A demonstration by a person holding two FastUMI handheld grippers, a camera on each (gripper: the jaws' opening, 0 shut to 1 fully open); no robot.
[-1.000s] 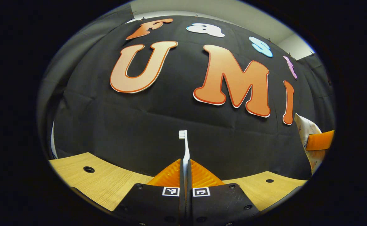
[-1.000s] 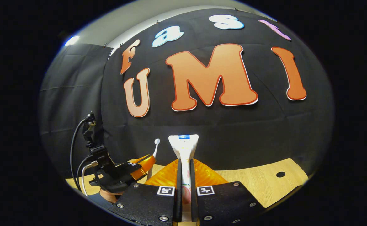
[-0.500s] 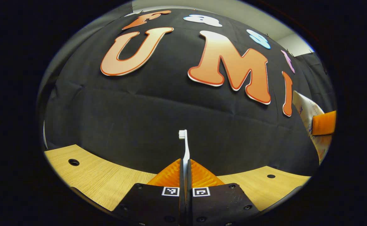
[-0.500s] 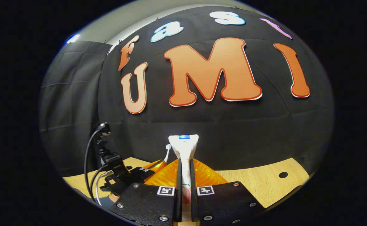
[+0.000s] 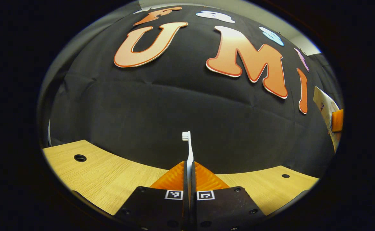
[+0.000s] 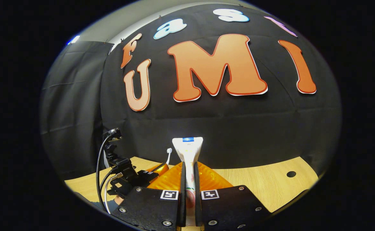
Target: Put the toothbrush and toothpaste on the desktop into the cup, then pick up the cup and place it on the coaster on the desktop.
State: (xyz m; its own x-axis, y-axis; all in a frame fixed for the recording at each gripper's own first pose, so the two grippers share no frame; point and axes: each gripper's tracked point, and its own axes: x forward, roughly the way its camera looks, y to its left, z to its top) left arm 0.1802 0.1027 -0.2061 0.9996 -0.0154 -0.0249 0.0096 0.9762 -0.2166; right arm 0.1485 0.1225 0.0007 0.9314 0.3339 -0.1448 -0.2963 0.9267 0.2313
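Orange fingers of the left gripper (image 5: 189, 166) clamp the toothbrush (image 5: 188, 149), which stands upright with bristles on top, above the desk (image 5: 110, 179). The right gripper (image 6: 189, 170) squeezes the toothpaste (image 6: 187, 150), flat end up. Compared with a second ago, more desk shows in the left gripper view, and in the right gripper view the left gripper (image 6: 157, 168) sits lower and closer beside the toothpaste.
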